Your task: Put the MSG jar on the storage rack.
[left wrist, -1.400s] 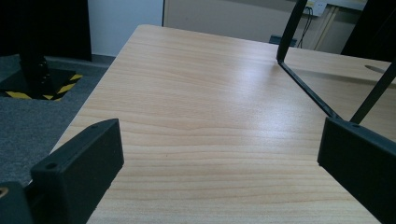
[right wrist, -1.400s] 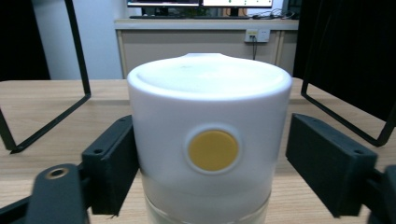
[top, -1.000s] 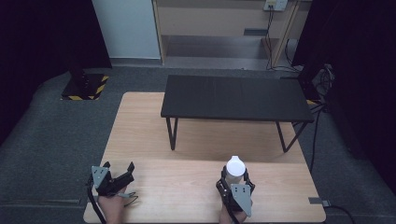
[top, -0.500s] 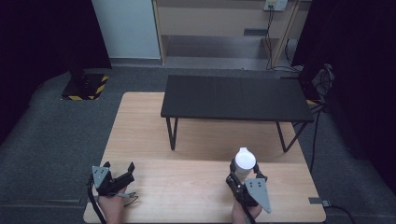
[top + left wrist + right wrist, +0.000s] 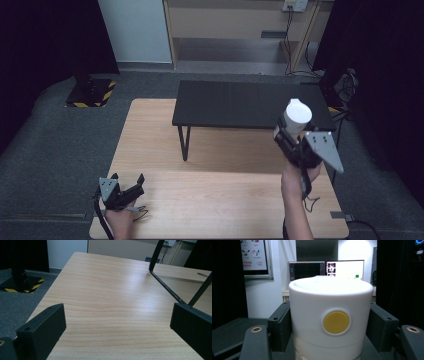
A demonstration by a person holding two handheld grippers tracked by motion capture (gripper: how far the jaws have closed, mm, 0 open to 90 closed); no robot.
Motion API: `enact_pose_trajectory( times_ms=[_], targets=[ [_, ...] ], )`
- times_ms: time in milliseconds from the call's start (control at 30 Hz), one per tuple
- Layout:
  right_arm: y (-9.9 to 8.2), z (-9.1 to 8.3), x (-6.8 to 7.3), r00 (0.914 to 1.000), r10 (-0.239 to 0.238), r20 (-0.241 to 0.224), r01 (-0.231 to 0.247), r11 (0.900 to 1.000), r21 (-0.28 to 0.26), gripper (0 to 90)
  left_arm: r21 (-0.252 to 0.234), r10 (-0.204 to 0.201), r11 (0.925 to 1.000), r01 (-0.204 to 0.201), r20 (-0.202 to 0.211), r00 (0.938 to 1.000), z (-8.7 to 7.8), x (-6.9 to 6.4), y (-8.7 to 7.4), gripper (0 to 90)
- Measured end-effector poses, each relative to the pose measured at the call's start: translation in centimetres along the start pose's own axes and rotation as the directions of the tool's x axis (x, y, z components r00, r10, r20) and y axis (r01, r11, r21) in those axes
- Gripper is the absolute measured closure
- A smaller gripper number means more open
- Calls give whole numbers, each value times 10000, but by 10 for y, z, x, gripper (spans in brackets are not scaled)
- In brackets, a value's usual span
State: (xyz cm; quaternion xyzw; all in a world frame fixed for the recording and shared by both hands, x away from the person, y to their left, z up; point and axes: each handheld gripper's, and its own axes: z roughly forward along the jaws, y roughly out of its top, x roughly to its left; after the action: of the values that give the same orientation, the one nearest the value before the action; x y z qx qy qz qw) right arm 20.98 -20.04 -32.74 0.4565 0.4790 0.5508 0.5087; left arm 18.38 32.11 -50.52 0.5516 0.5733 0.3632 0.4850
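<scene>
The white bottle (image 5: 297, 116) is held upright in the right claw (image 5: 292, 134), lifted well above the tabletop (image 5: 220, 195) and level with the black bench (image 5: 250, 104). This looks like a carry; the next move probably calls for choosing a landing spot and lowering it upright. The left claw (image 5: 127, 186) rests wide and empty at the near left corner. The right gripper view adds a yellow round button (image 5: 336, 322) on the cap and monitors (image 5: 326, 268) beyond; the left gripper view shows bare wood between its jaws.
</scene>
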Motion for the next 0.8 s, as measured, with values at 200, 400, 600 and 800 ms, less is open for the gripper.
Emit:
enact_pose_trajectory(
  times_ms=[200, 400, 600, 800],
  targets=[
    [2, 42, -10, 9998, -188, -115, 191, 9996, 205, 308, 18, 13, 10000, -13, 4, 10000, 0, 0, 0, 0],
    [5, 82, -17, 9995, -326, 8, 325, 9980, 544, 308, 43, 58, 10000, -57, -16, 10000, 1, -1, 1, 0],
    [8, 116, -26, 9993, -323, 187, 303, 9949, 958, 308, 52, 127, 9999, -127, -43, 9999, 1, -2, 1, 0],
    [5, 126, -30, 9994, -225, 251, 195, 9933, 1139, 308, 88, 168, 9998, -167, -54, 9998, 1, -3, 1, 0]
  ],
)
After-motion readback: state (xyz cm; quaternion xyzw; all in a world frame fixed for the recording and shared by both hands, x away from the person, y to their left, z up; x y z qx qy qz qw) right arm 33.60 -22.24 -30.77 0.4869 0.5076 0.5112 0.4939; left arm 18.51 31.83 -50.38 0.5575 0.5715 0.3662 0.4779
